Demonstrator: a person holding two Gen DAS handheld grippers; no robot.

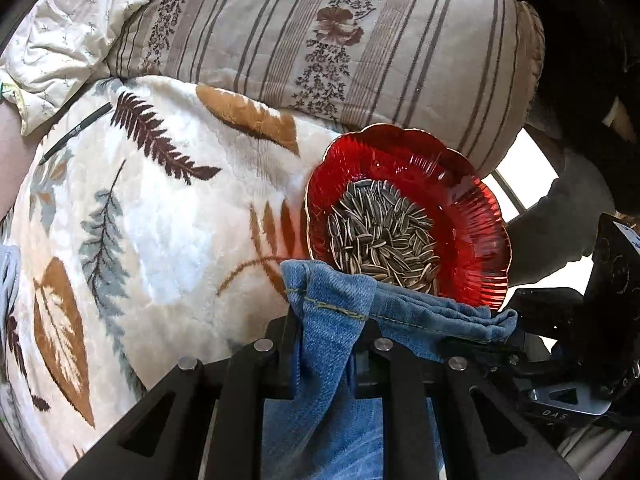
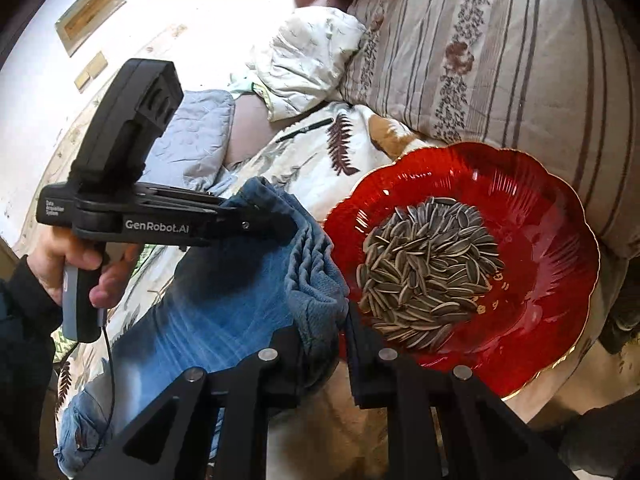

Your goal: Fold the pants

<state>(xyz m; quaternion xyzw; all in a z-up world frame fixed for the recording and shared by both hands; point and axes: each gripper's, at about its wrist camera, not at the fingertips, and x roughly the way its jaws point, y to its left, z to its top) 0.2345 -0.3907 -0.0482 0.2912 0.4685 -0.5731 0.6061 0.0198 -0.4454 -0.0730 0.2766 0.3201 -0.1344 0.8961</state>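
the left black two-finger tongs (image 1: 326, 344) are pinched shut on a hemmed edge of the faded blue denim pants (image 1: 320, 360), the cloth hanging down between the fingers in a flat fold with yellow-green stitching across it. from the right wrist view, the right black two-finger tongs (image 2: 324, 344) are likewise closed on a bunched, many-layered corner of the same pants (image 2: 224, 300); the fabric is ridged into soft pleats at the grip and runs back to the left in a smooth, pale-washed sheet. the hem stretches between the two tongs, sagging slightly. the left tongs also show in the right wrist view (image 2: 280, 220), held by the person's left hand (image 2: 80, 264), clamped on the far upper corner of the denim.

just beyond the lifted hem sits a red scalloped glass dish with a gold rim (image 1: 472, 208), holding a heap of striped sunflower seeds (image 1: 384, 232); the denim edge overlaps the dish's near rim in view, though whether it touches cannot be told. the dish rests on a cream plush blanket printed with brown and grey-green leaves (image 1: 140, 220). farther back a black pen (image 1: 76, 132) lies on the blanket, and behind it stand a striped floral beige pillow (image 1: 320, 40) and a crumpled white quilted cover (image 1: 68, 28).
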